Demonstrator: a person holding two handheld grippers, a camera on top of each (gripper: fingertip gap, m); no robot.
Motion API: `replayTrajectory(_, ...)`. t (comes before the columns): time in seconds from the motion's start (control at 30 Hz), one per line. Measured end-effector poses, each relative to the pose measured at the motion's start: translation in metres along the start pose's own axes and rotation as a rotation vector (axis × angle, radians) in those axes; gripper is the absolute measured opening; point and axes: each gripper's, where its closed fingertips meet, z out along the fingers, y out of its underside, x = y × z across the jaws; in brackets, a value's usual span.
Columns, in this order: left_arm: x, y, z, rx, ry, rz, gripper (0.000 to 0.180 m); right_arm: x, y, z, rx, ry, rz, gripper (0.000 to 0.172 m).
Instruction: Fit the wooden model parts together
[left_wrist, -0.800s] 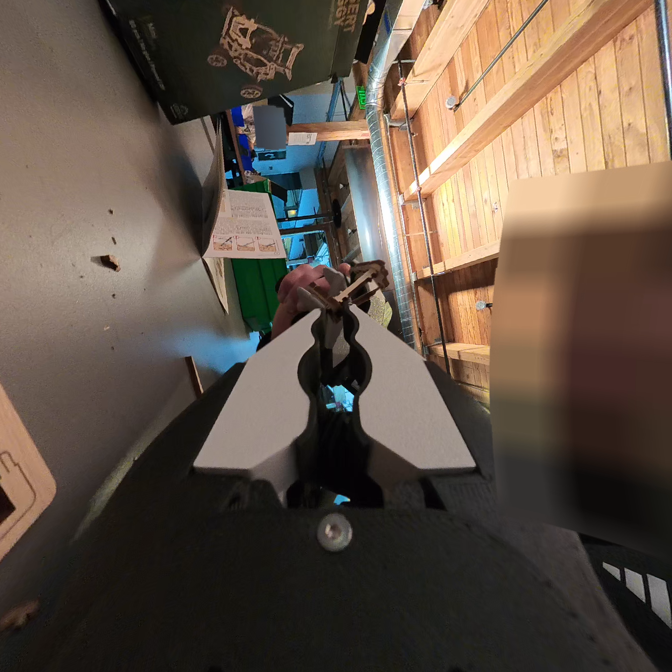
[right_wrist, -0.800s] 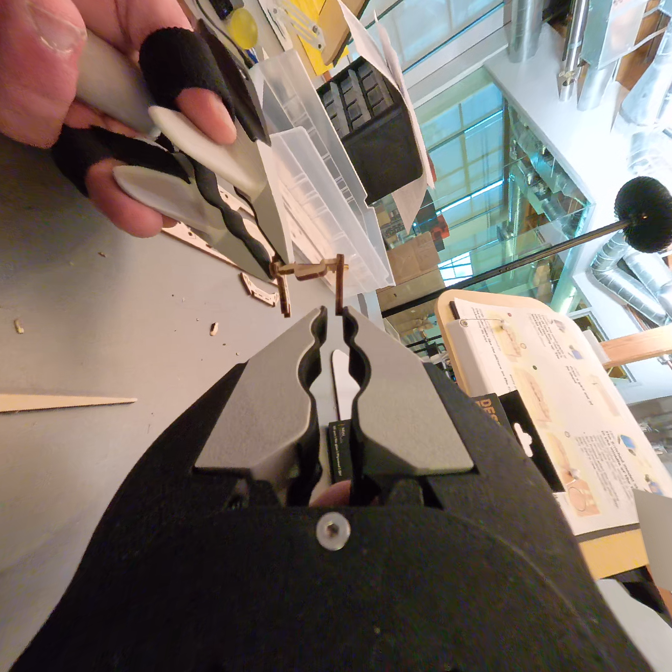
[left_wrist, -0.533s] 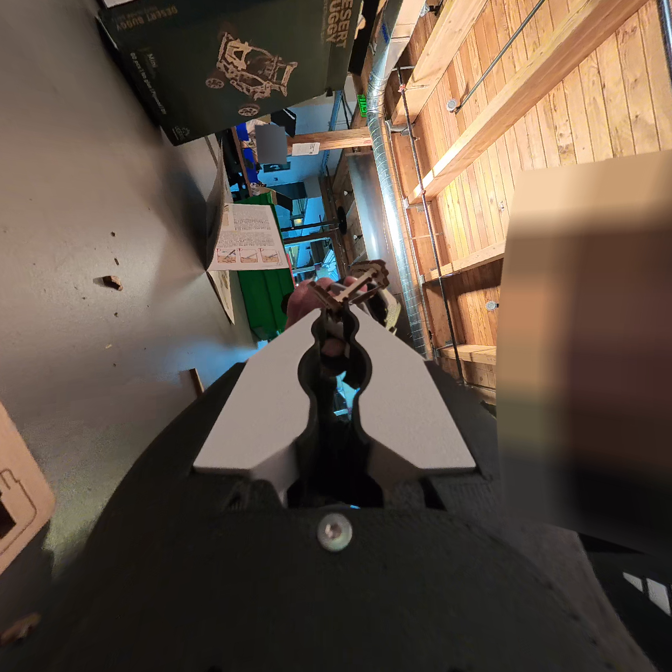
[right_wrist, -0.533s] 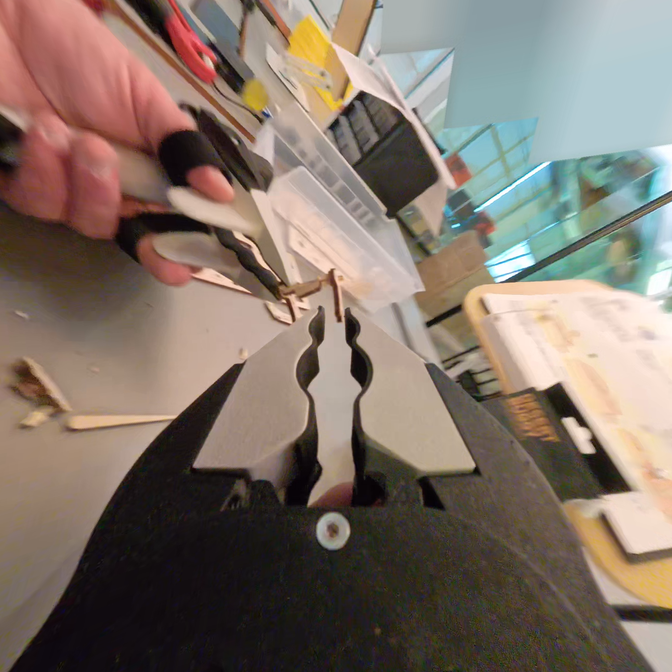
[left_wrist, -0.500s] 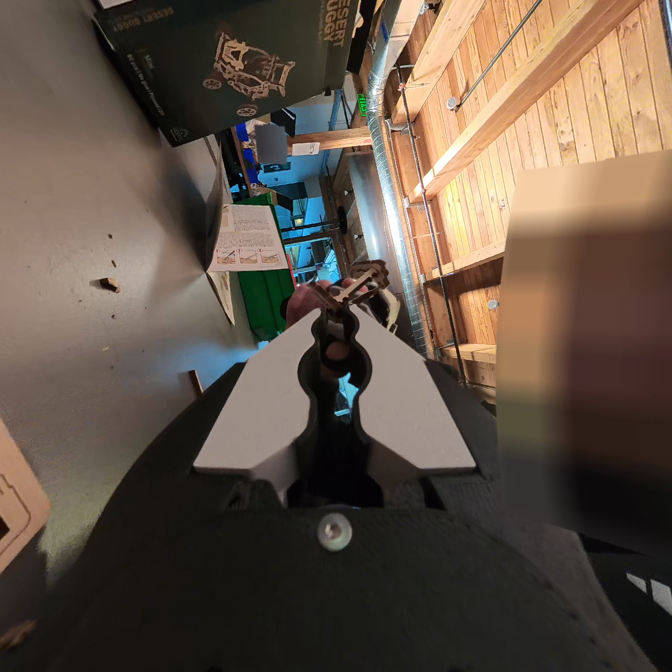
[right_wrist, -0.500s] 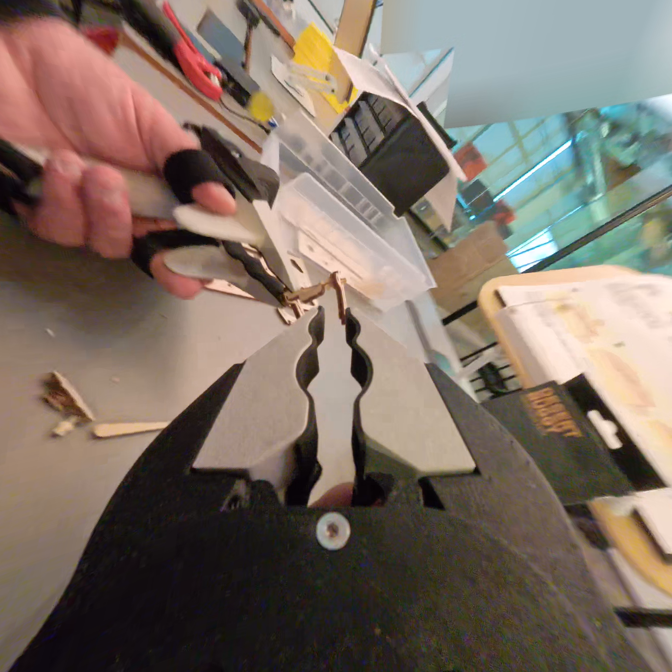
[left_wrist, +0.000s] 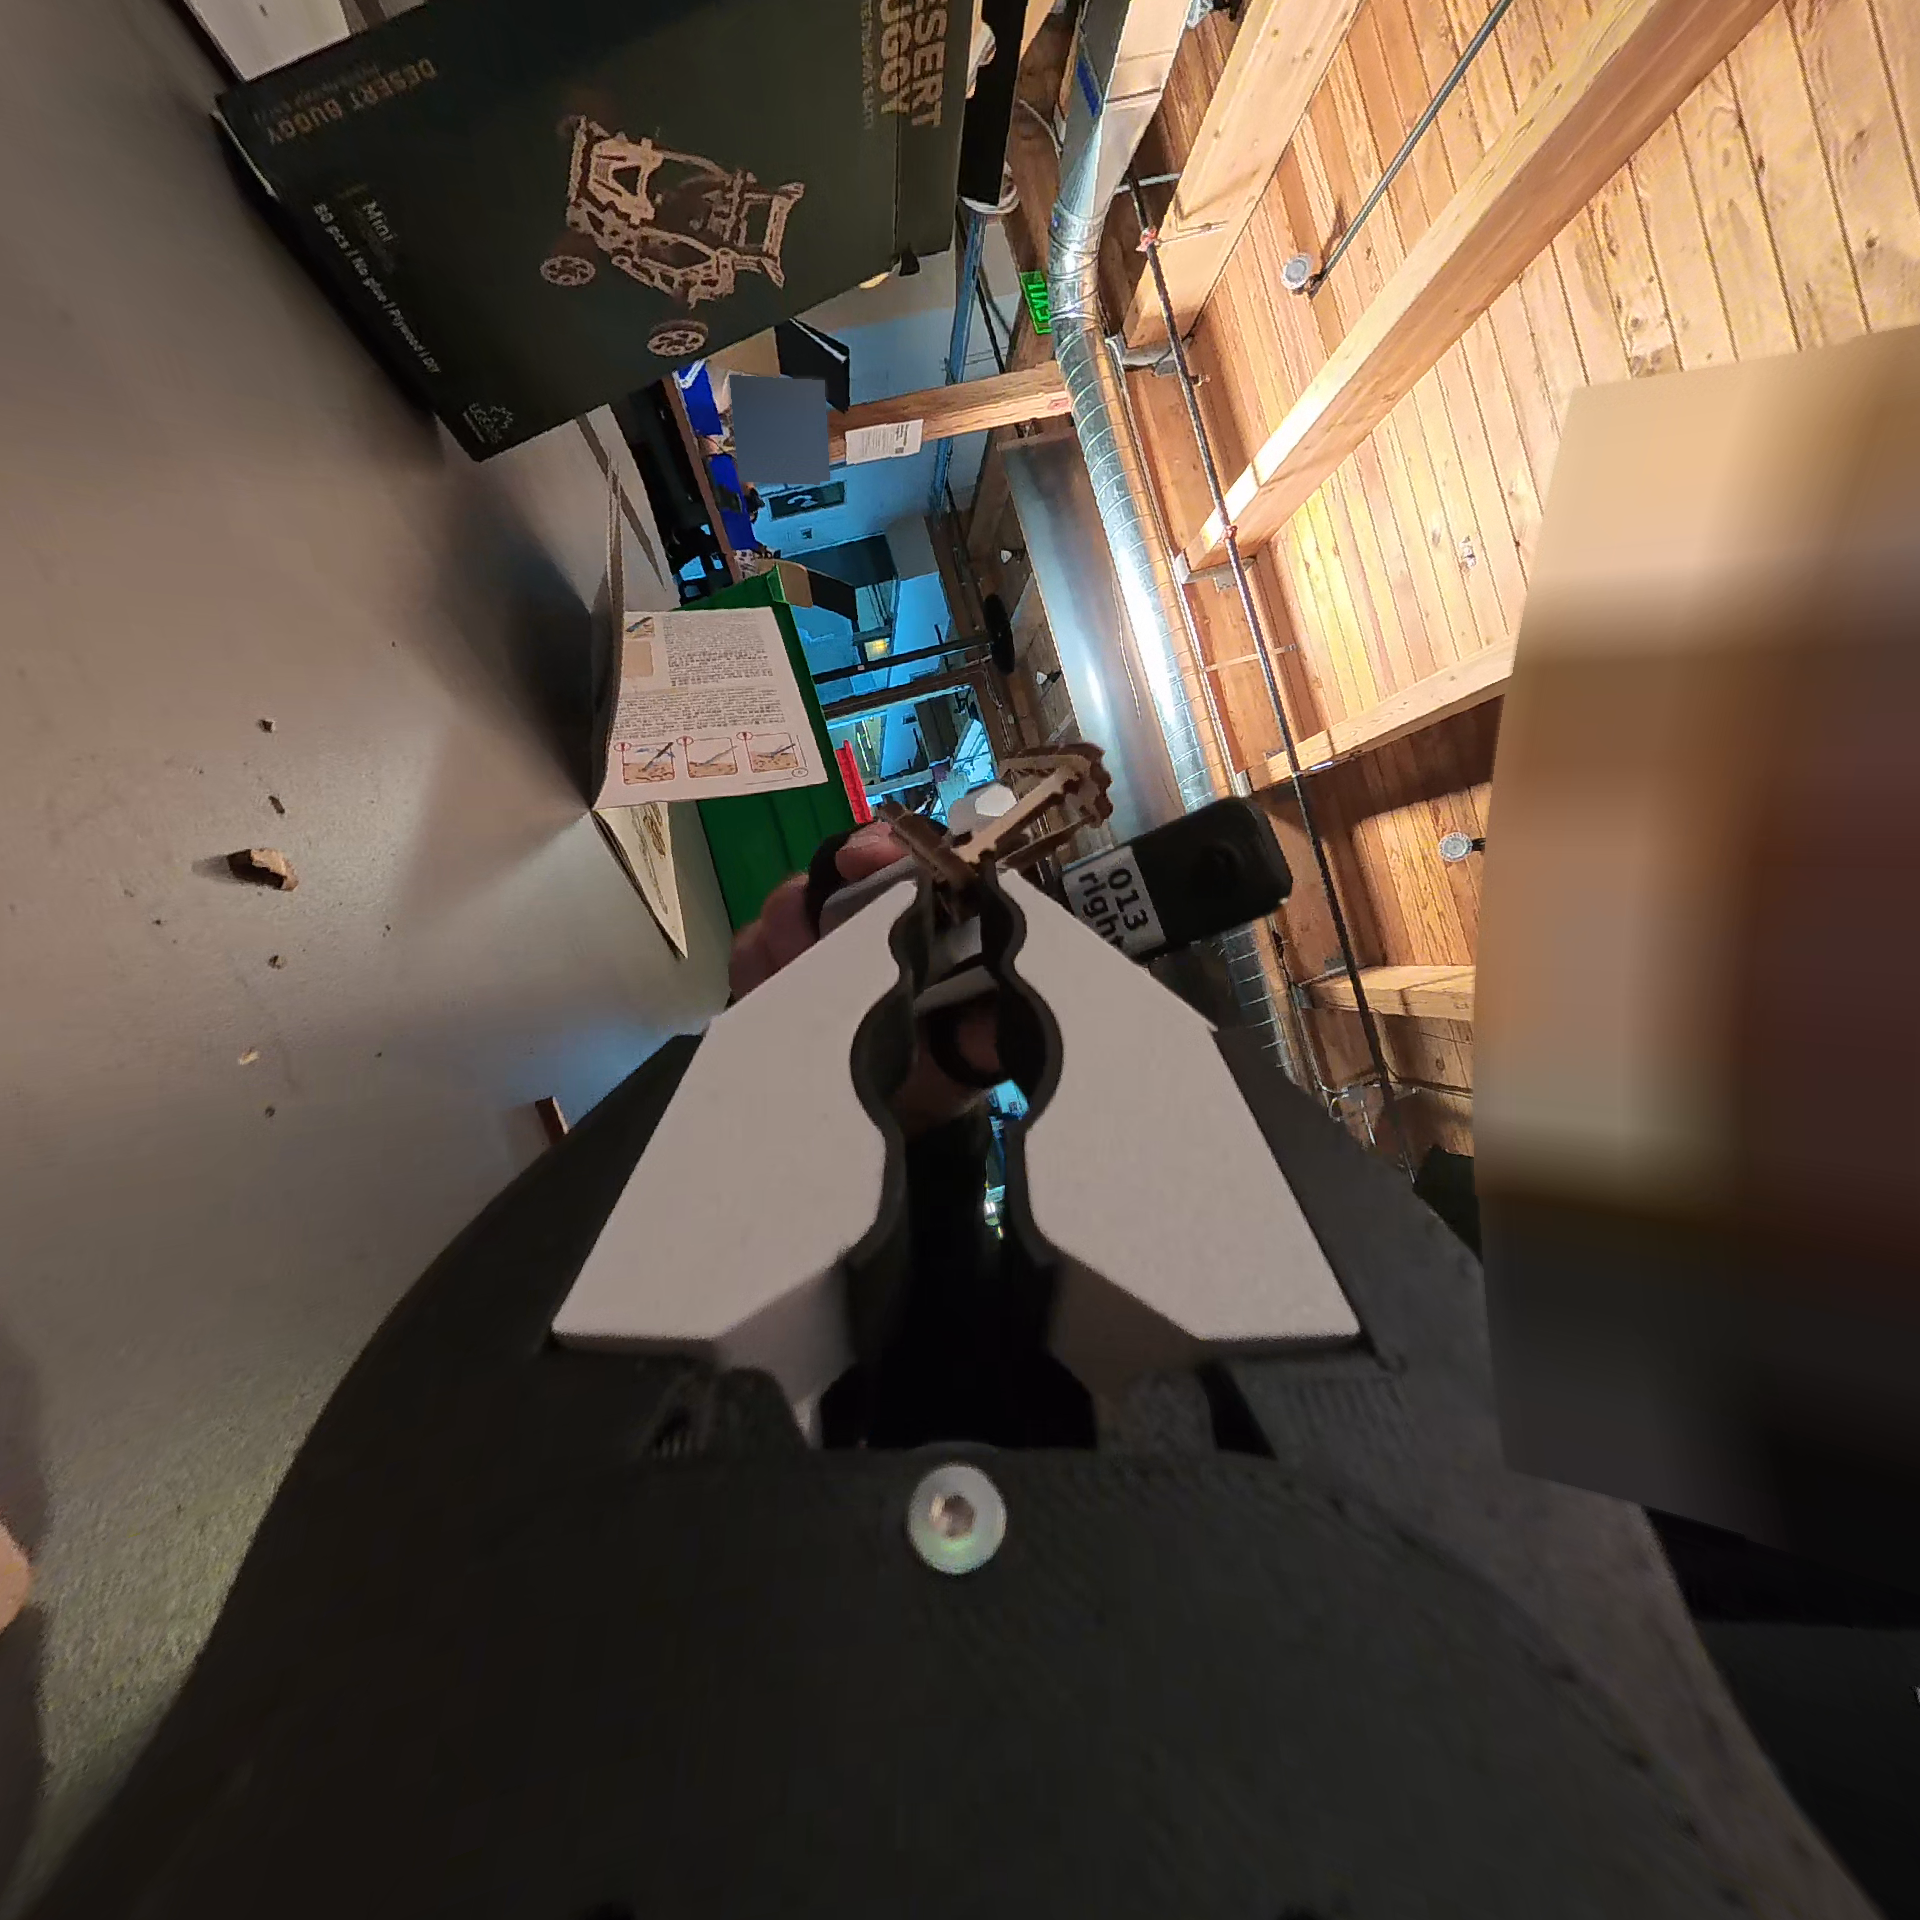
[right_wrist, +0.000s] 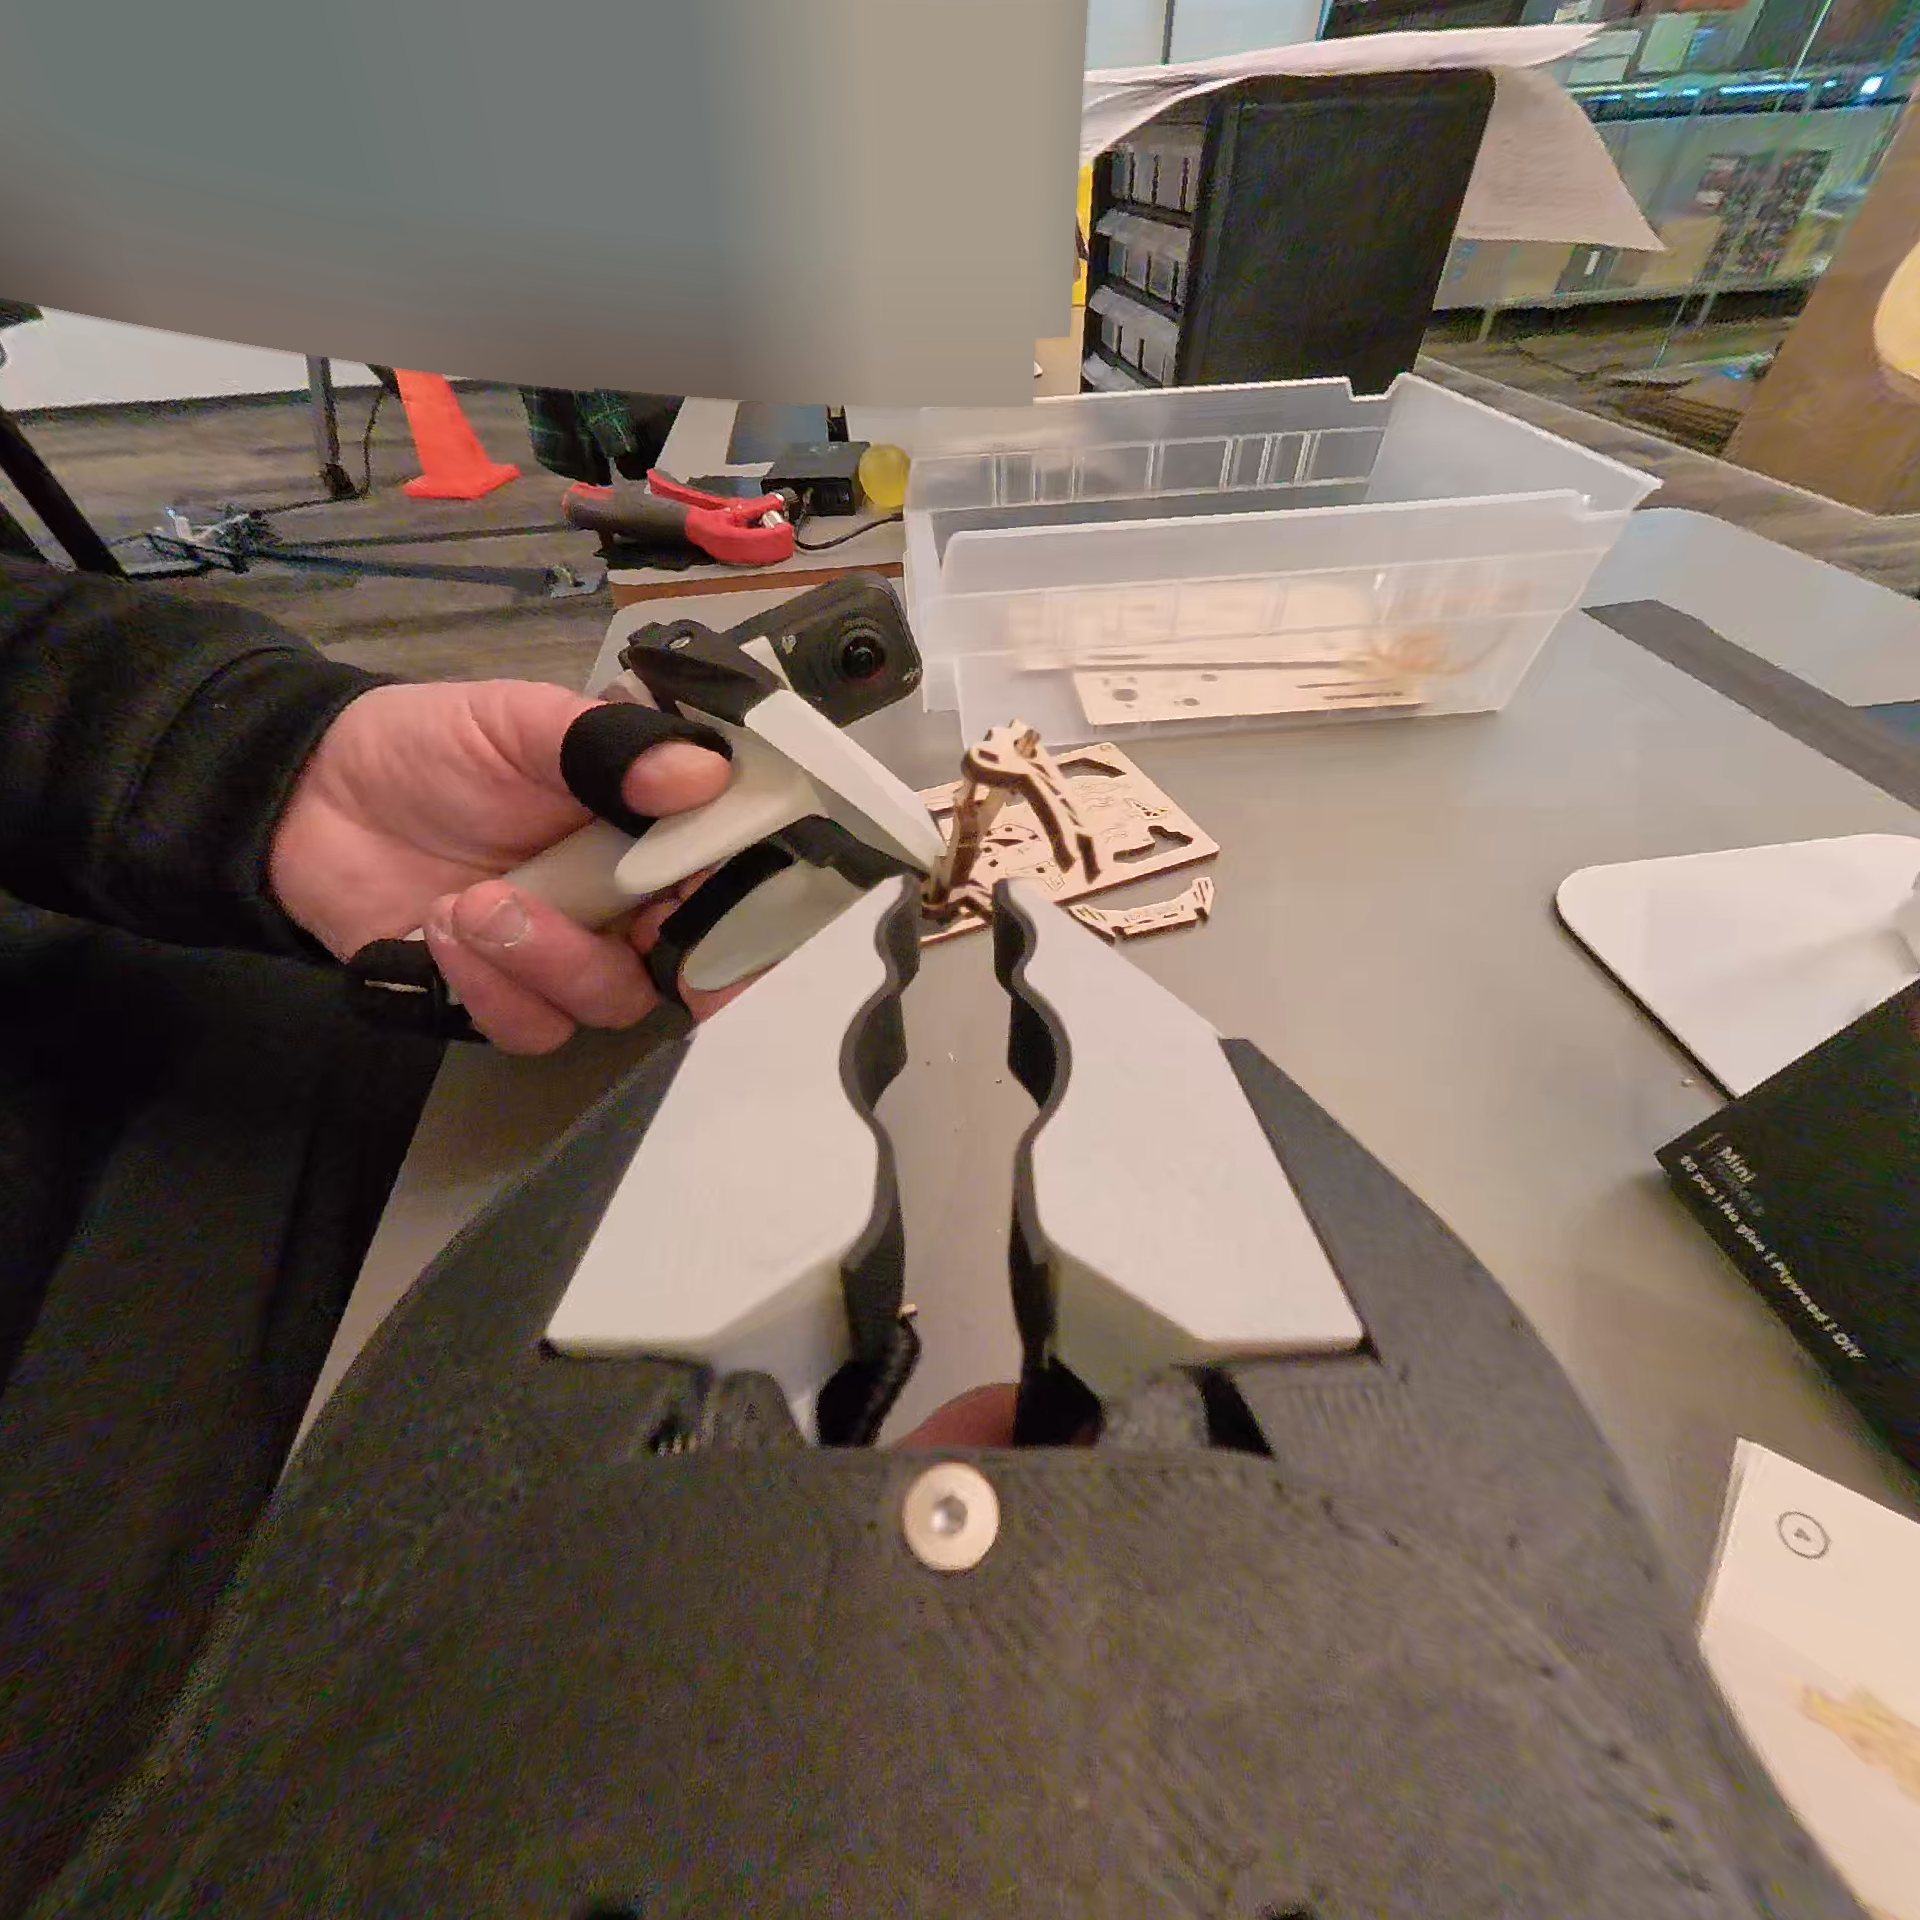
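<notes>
Pinching a pale, slotted wooden assembly (right_wrist: 992, 821), left tool (right_wrist: 914, 862).

The black box (right_wrist: 1829, 1236) and white booklet (right_wrist: 1829, 1662) run off the right edge.

The table (right_wrist: 1455, 935) is plain grey. The wooden model piece (right_wrist: 997, 790) is pale tan with dark brown cut edges, and so is the cut-out sheet (right_wrist: 1132, 831) under it. The bin (right_wrist: 1247, 582) is clear and colourless. The box (left_wrist: 582, 208) is dark green with a tan drawing of a buggy. The gripper fingers (right_wrist: 748, 1143) are light grey with black inner edges on a black body. The cone (right_wrist: 447, 436) is orange; the pliers (right_wrist: 707, 514) have red and black handles. The ceiling planks (left_wrist: 1558, 312) are warm orange-brown.
</notes>
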Motion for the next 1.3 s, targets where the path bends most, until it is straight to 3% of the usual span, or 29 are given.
replayTrajectory(0.27, 0.002, 0.003, 0.003, -0.017, 0.01, -0.001, 0.006, -0.002, -0.003, -0.001, 0.055, -0.085, 0.073, 0.001)
replayTrajectory(0.87, 0.005, 0.011, 0.007, -0.066, 0.023, -0.051, 0.006, -0.009, -0.004, -0.01, 0.112, -0.259, 0.153, 0.0)
replayTrajectory(1.3, 0.006, 0.012, 0.009, -0.083, 0.015, -0.057, 0.005, -0.01, -0.006, -0.013, 0.152, -0.296, 0.194, 0.001)
